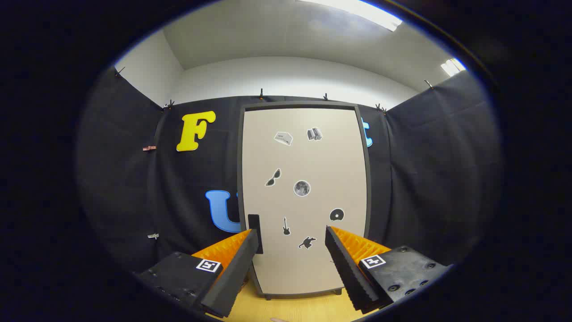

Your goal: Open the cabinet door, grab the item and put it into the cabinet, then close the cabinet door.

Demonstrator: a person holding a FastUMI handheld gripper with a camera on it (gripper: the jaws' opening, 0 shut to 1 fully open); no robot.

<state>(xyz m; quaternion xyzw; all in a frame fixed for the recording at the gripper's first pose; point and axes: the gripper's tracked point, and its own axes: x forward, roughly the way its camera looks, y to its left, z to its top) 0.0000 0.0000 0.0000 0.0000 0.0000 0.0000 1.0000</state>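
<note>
Gripper [291,235] facing the shut cabinet door [308,179], fingers spread apart, holding nothing.
Dark handle [254,232] sits just beside the left fingertip.

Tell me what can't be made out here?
- Gripper view: cabinet contents, hidden by its shut door.
- Door handle: lower end hidden behind the open tool's left finger.
- Door stickers: too small for detail.
- Wooden tabletop: mostly hidden by the fingers.

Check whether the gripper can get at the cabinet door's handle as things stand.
Probably yes. The gripper is open, and the dark handle on the closed cabinet door sits just beyond its left finger, with nothing between them.
</note>
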